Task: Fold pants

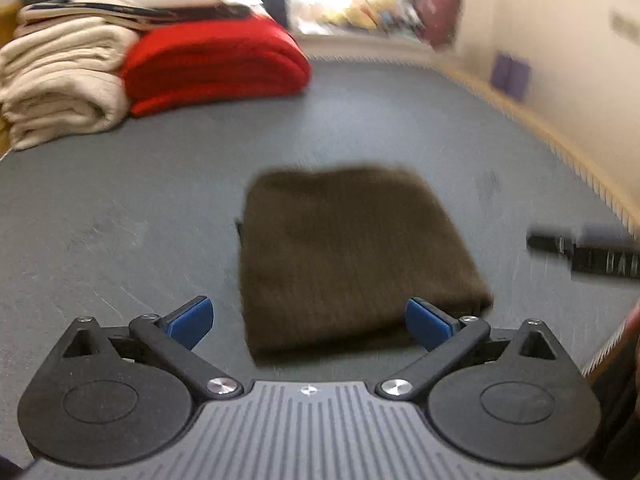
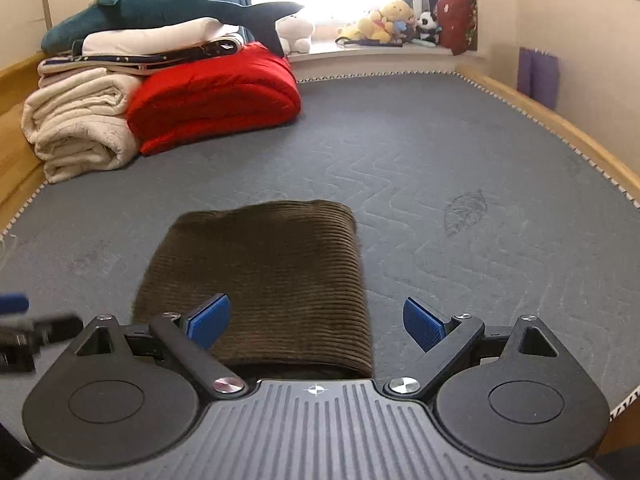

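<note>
The brown corduroy pants (image 1: 344,256) lie folded into a compact rectangle on the grey mattress (image 1: 120,208); they also show in the right wrist view (image 2: 272,276). My left gripper (image 1: 308,322) is open and empty, hovering just before the bundle's near edge. My right gripper (image 2: 318,324) is open and empty above the near right part of the bundle. The right gripper shows blurred at the right edge of the left wrist view (image 1: 588,252). The left gripper shows at the left edge of the right wrist view (image 2: 24,332).
A red folded quilt (image 2: 216,92) and a cream blanket stack (image 2: 76,120) with a plush shark (image 2: 160,12) sit at the far left. Plush toys (image 2: 380,20) line the windowsill. A wooden bed rail (image 2: 568,136) borders the mattress (image 2: 440,152) on the right.
</note>
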Action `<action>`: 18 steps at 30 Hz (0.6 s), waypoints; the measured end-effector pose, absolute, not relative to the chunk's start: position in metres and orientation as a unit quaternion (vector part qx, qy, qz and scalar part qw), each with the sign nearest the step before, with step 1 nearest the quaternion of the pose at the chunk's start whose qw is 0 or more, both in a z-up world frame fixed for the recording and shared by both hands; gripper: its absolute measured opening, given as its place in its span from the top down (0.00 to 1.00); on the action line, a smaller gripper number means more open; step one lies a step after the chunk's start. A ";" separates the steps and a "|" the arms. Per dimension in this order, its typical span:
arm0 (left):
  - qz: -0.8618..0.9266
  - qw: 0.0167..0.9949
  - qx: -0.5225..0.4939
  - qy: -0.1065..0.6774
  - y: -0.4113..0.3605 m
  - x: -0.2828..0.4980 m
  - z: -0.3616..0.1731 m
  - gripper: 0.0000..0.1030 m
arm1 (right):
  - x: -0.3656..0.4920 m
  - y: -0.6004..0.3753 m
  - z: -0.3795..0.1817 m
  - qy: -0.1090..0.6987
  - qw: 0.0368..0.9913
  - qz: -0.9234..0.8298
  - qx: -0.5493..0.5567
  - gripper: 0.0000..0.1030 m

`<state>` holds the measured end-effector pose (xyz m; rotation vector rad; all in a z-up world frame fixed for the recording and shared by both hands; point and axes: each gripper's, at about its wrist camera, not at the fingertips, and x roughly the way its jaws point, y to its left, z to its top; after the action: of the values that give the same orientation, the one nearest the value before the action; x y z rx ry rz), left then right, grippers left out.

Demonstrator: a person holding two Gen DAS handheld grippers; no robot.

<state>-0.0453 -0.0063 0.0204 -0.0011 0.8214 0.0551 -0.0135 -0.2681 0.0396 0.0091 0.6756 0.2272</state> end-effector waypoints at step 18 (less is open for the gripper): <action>0.064 0.907 -0.051 0.414 0.018 -0.016 -0.001 0.00 | -0.002 -0.244 -0.002 0.356 0.926 0.124 -0.021 0.09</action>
<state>-0.0157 0.0181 -0.0008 -0.1054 0.8546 0.1315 -0.0024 -0.2443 -0.0024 -0.0425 0.7300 0.2549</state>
